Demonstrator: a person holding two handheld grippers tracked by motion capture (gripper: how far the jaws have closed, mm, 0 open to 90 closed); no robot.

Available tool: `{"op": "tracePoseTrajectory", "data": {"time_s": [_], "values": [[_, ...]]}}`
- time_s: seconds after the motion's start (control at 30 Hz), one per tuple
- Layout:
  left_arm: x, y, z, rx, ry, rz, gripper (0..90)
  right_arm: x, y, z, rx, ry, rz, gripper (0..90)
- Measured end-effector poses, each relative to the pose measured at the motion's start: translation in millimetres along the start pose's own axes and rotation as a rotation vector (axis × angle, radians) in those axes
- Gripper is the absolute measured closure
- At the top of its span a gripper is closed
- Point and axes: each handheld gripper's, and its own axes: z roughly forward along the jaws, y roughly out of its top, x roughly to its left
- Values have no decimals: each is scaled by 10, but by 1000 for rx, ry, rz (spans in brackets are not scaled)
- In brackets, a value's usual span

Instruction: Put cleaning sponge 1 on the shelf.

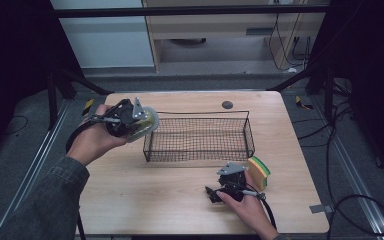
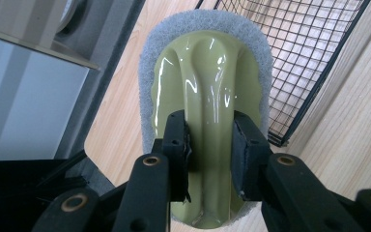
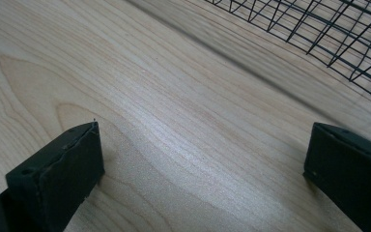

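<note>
Wooden table [image 1: 145, 195]: left gripper [image 2: 208, 145] clamps unlabelled green scrubber [image 2: 207, 82]; right gripper [image 3: 203, 169] gapes wide.

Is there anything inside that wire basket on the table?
The wire basket looks empty; bare wood shows through its mesh. The scrubber is held beside it, outside, and the sponge sits outside too.

A yellow-and-green sponge [image 1: 259, 172] stands on edge on the near right of the wooden table [image 1: 155, 200]. A small dark round disc [image 1: 227, 105] lies near the table's far edge, beyond the middle.
</note>
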Motion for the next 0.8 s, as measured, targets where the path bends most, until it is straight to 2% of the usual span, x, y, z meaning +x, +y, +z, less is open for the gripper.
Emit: {"op": "tracePoseTrajectory", "data": {"time_s": [0.3, 0.43, 0.57, 0.8], "values": [[-10, 88, 62, -8, -6, 16, 707, 3, -1, 3, -5, -3, 2, 7], [-40, 135, 98, 10, -13, 30, 706, 3, -1, 4, -6, -3, 2, 7], [-47, 161, 114, -7, -13, 39, 707, 2, -1, 4, -7, -3, 0, 6], [-79, 213, 148, -9, -16, 55, 707, 2, -1, 4, -7, -3, -1, 7]]}}
